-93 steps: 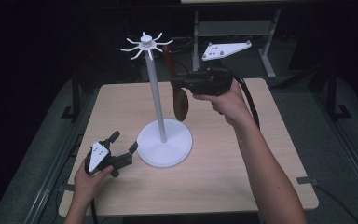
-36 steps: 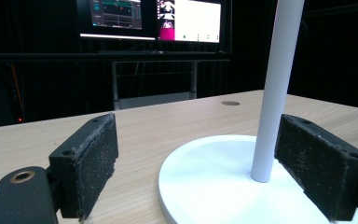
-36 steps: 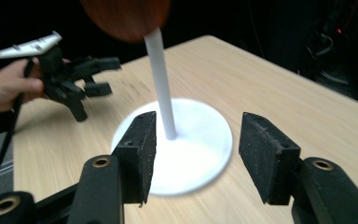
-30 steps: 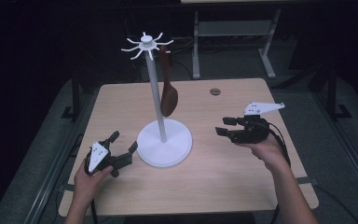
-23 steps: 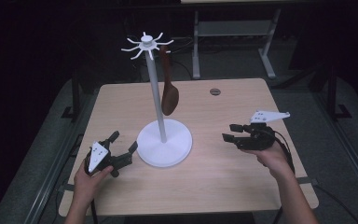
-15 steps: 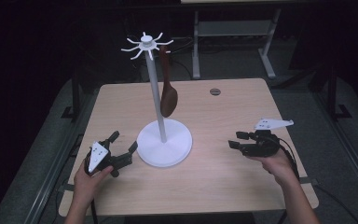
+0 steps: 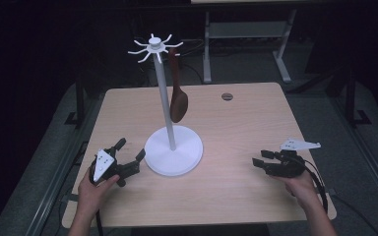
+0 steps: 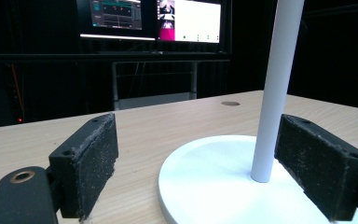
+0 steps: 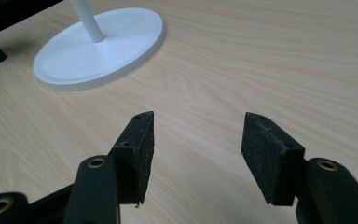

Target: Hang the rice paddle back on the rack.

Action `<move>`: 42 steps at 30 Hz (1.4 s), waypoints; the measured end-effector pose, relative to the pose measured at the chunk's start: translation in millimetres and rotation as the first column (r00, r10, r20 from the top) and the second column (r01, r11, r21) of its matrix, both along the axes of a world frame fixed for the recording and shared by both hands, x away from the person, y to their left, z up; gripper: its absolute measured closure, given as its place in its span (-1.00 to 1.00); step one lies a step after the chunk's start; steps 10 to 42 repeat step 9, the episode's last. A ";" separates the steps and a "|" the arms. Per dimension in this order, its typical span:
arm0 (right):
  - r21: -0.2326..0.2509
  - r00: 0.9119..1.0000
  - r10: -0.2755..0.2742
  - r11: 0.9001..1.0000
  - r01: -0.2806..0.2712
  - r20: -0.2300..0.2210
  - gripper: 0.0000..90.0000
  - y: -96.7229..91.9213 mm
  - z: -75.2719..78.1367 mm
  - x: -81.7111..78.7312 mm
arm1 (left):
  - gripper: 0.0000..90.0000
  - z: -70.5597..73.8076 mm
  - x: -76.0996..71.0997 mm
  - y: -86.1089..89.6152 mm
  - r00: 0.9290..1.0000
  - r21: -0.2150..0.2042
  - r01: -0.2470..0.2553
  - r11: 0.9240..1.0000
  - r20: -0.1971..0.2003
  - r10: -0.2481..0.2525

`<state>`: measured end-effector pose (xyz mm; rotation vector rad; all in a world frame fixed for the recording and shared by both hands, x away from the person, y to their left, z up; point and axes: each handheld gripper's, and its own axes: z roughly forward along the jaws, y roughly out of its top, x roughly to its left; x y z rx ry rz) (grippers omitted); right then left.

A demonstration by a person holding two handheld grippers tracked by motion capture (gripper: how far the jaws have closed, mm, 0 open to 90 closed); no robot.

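We are bracing the stand (image 7: 173,156) at its 8 o'clock rim — rigid, top-heavy (spoon (image 7: 178,101) hanging) — left gripper (image 7: 126,157) spread, right gripper (image 7: 259,161) released, empty.

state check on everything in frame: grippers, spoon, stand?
left gripper: open, empty, jaws either side of the stand base's near edge
right gripper: open, empty, low over the table's right side
brown wooden spoon: hanging from a hook, bowl down, clear of the table
white hook stand: upright on the table
table: bare wood around the stand
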<state>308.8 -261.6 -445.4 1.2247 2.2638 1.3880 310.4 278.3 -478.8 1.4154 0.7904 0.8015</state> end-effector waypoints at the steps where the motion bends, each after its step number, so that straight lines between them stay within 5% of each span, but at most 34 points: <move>1: -0.001 1.000 -0.005 1.000 0.005 -0.006 -0.03 -1.6 -2.5 -0.8 | -0.71 0.0 0.0 -0.1 1.000 0.000 0.000 1.000 0.000 0.000; 8: -0.038 0.999 -0.021 0.999 0.020 -0.025 -0.03 -3.7 -9.6 -0.6 | -0.71 0.0 0.0 0.2 1.000 0.002 0.001 1.000 0.002 -0.001; 42: -0.038 0.999 -0.022 0.999 0.020 -0.030 -0.04 -3.1 -9.6 -1.0 | -0.71 0.1 -0.1 0.1 1.000 0.002 0.000 1.000 0.001 0.000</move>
